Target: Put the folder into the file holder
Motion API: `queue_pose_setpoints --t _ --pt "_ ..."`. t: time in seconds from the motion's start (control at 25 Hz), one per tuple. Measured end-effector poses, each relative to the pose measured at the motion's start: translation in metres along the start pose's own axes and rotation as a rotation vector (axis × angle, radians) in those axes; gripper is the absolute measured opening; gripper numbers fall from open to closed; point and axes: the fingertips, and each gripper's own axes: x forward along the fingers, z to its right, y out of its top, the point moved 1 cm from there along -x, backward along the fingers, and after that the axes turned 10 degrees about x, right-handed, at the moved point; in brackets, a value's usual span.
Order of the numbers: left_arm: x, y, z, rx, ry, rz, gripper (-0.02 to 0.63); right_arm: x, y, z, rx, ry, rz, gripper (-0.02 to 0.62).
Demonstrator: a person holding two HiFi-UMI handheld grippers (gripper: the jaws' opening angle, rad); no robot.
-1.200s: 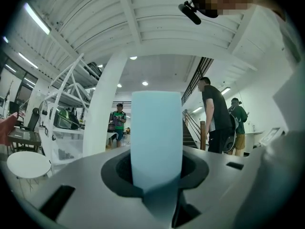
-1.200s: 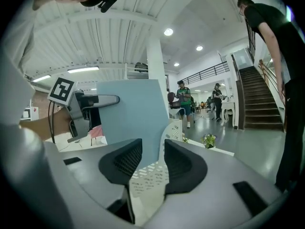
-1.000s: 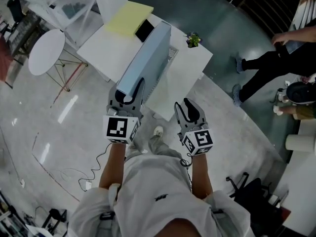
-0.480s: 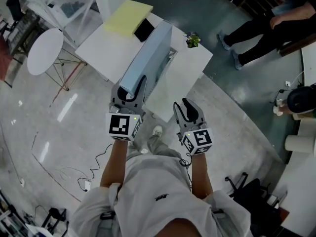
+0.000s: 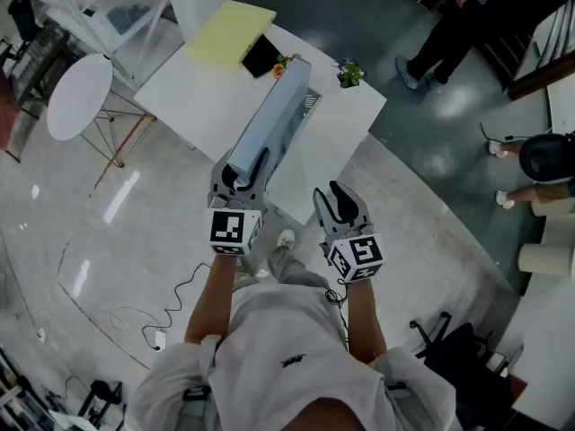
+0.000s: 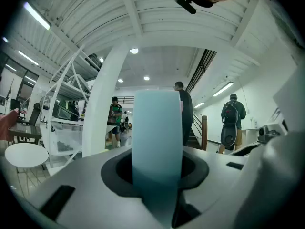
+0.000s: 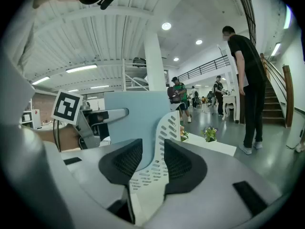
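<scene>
My left gripper (image 5: 244,165) is shut on the near end of a light blue folder (image 5: 269,119). The folder reaches forward over the white table (image 5: 193,88), standing nearly on edge. In the left gripper view the folder (image 6: 157,137) rises as a narrow blue band out of the gripper (image 6: 157,185). My right gripper (image 5: 338,197) is shut on the white perforated wall of the file holder (image 7: 163,132), seen in the right gripper view between the dark pads (image 7: 183,163). There the folder (image 7: 133,113) stands just behind and left of that wall. The holder's far end (image 5: 311,101) shows beside the folder.
On the table lie a yellow pad (image 5: 232,30), a black item (image 5: 261,56), something small and orange (image 5: 282,62) and a small potted plant (image 5: 349,72). A round white side table (image 5: 79,95) stands left. A person (image 5: 467,12) stands at the top right. A cable (image 5: 171,308) trails on the floor.
The folder has turned more onto its edge and looks narrower, uncovering the orange item. The left gripper has shifted slightly right and nearer. People at the top right have moved.
</scene>
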Motion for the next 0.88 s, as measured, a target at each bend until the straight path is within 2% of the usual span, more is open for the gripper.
queue_pose_setpoints --t 0.4,0.88 --pt "0.005 -0.039 0.007 0.017 -0.025 -0.034 0.164 0.000 -0.008 -0.001 0.005 -0.025 -0.002 0.144" --pt "0.005 -0.058 0.012 0.036 -0.057 -0.063 0.187 -0.005 -0.012 -0.007 0.013 -0.067 0.012 0.146"
